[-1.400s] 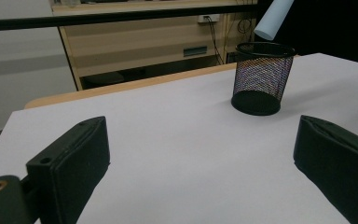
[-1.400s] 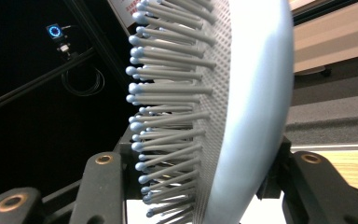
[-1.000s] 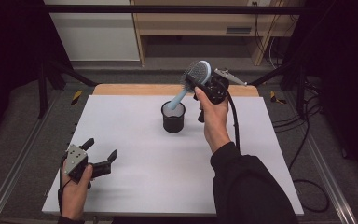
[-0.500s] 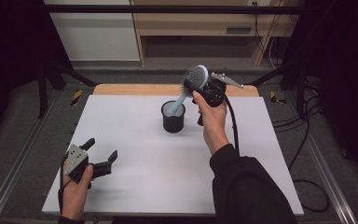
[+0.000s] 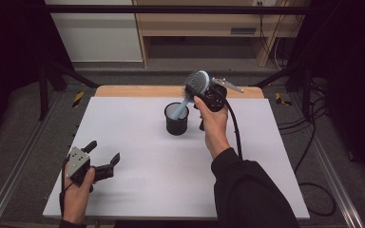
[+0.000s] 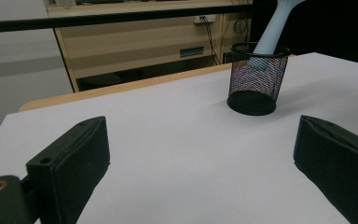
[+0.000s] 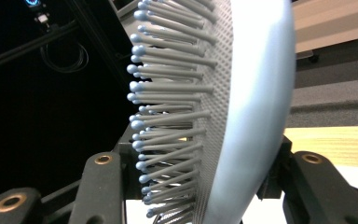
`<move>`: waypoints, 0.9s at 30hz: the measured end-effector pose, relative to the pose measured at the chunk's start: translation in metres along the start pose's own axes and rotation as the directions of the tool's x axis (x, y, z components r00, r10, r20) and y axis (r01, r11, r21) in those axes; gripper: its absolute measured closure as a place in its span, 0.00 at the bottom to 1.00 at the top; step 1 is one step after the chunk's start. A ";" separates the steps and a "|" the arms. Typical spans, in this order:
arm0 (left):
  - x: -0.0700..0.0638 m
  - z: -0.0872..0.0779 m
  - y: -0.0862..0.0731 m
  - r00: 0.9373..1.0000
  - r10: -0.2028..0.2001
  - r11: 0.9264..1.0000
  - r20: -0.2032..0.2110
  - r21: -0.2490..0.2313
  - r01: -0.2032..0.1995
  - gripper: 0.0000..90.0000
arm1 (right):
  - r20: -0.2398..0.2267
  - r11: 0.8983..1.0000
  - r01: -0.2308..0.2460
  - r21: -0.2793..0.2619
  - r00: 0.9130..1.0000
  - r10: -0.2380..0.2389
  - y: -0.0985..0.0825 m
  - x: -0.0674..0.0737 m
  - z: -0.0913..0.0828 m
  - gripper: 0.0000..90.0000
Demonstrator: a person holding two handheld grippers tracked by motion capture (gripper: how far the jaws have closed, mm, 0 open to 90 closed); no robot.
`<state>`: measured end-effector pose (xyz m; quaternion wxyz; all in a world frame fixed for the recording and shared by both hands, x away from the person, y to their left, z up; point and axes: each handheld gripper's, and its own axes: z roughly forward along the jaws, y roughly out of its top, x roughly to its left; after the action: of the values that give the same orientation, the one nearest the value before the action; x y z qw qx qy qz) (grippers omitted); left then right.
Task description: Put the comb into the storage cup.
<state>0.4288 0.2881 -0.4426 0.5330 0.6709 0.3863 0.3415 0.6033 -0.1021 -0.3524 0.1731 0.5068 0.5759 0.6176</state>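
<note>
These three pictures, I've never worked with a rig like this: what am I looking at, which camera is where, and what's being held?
A person holds a hand-operated gripper in each hand. The high view looks down on a white table. A black mesh cup stands on it. The right gripper is shut on the head of a blue hairbrush, whose handle is in the cup. Each gripper view comes from a camera riding on that gripper. The right one shows the brush's bristles up close between its fingers. The left gripper rests open and empty near the table's front left.

A white table (image 5: 138, 142) with a wooden far edge; a pale shelf unit (image 5: 195, 21) behind it.
</note>
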 end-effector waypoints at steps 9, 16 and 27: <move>-0.002 0.001 0.000 1.000 0.005 1.000 0.005 0.004 -0.005 0.04 | -0.004 1.000 -0.004 0.019 1.000 0.004 -0.007 0.001 0.007 0.55; -0.002 0.001 0.000 1.000 0.006 1.000 0.007 0.006 -0.006 0.04 | -0.005 1.000 -0.009 0.026 1.000 0.010 -0.012 0.000 0.008 0.55; -0.004 0.003 0.000 1.000 0.012 1.000 0.017 0.011 -0.012 0.04 | -0.009 0.999 -0.007 0.045 1.000 0.007 -0.018 0.000 0.012 0.55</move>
<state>0.4292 0.2833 -0.4434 0.5305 0.6789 0.3795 0.3370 0.6065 -0.0905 -0.3709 0.1568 0.5098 0.5886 0.6075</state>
